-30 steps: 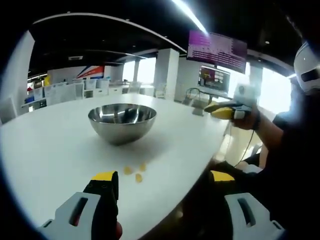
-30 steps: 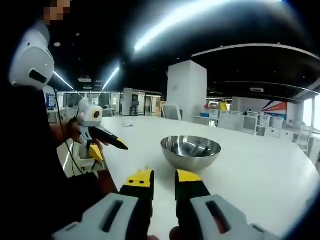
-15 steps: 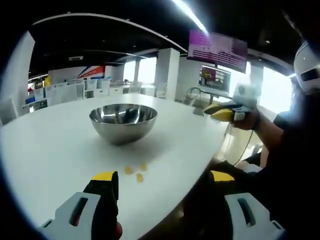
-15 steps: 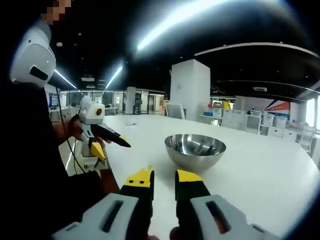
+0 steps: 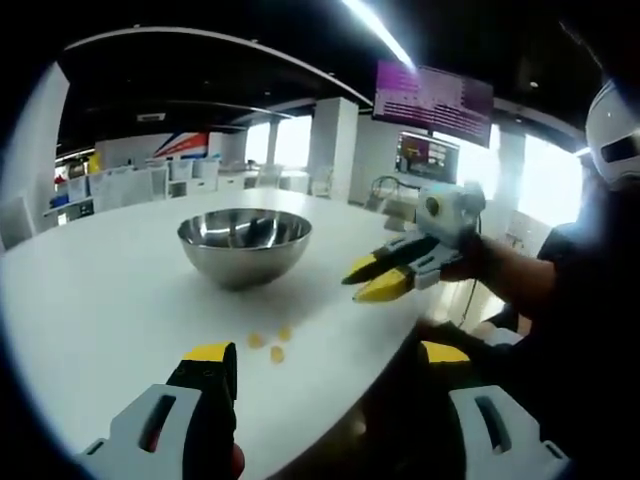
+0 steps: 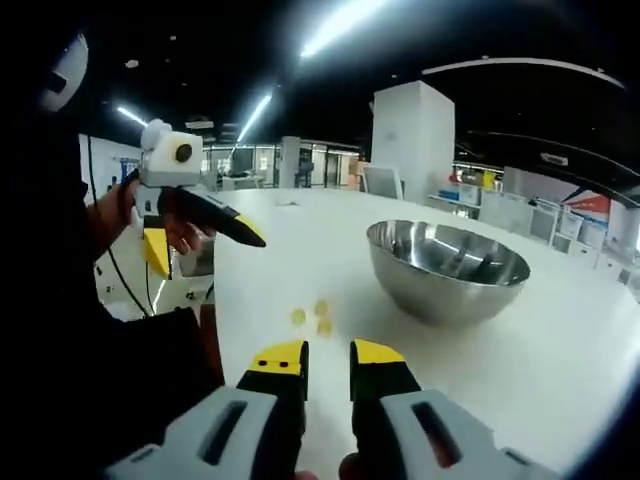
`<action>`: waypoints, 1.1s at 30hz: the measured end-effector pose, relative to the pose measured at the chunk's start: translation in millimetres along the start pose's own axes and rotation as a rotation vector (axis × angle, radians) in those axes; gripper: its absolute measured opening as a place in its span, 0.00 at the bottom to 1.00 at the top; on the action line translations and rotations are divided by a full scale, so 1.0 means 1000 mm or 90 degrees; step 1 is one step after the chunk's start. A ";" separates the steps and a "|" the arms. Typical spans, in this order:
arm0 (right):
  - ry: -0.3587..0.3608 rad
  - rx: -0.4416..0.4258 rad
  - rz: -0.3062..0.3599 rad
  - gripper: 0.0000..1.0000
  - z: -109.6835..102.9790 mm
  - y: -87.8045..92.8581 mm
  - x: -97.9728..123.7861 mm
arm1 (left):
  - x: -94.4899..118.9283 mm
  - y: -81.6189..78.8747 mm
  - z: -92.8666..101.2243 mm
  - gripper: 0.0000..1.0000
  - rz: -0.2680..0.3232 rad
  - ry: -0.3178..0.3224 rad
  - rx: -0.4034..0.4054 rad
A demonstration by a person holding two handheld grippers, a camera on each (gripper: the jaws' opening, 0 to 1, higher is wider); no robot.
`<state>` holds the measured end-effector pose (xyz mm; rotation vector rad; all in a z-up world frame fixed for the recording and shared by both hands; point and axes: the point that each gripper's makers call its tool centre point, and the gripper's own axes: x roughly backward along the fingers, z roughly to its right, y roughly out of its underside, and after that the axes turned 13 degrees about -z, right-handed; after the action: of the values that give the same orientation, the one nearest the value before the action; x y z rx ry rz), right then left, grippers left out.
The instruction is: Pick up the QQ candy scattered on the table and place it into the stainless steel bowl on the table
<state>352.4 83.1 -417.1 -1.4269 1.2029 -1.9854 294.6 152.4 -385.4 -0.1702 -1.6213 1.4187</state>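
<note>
Three yellow QQ candies (image 5: 272, 343) lie close together on the white table (image 5: 100, 300), in front of the stainless steel bowl (image 5: 244, 245). My left gripper (image 5: 325, 362) hovers wide open near the table's front edge, just short of the candies, holding nothing. My right gripper (image 5: 368, 281) reaches in from the right, low over the table and right of the candies. In the right gripper view its jaws (image 6: 328, 358) stand almost together with nothing between them. Ahead of them lie the candies (image 6: 315, 317), with the bowl (image 6: 447, 270) to the right and the open left gripper (image 6: 205, 250) to the left.
The table's curved edge (image 5: 400, 330) runs close behind the candies, with the person's dark sleeve (image 5: 520, 280) beyond it. Wide bare tabletop (image 6: 560, 370) surrounds the bowl. Screens (image 5: 435, 100), pillars and desks stand far behind.
My right gripper has come down and in toward the candies, from raised beside the table to low over it. The bowl looks larger in its view. The left gripper has stayed put.
</note>
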 end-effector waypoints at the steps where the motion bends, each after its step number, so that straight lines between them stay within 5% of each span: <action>1: -0.003 0.009 -0.007 0.17 -0.001 -0.002 -0.006 | 0.000 0.001 0.000 0.73 0.000 -0.001 0.002; 13: -0.030 0.039 -0.061 0.17 0.002 -0.001 -0.064 | 0.005 0.002 -0.003 0.73 0.005 -0.006 0.007; 33: -0.029 0.030 -0.060 0.08 0.004 0.004 -0.067 | 0.004 0.004 -0.002 0.73 0.005 -0.002 0.010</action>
<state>381.0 128.5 -456.9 -1.5229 1.0804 -2.0185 292.3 157.8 -387.4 -0.1662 -1.6130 1.4377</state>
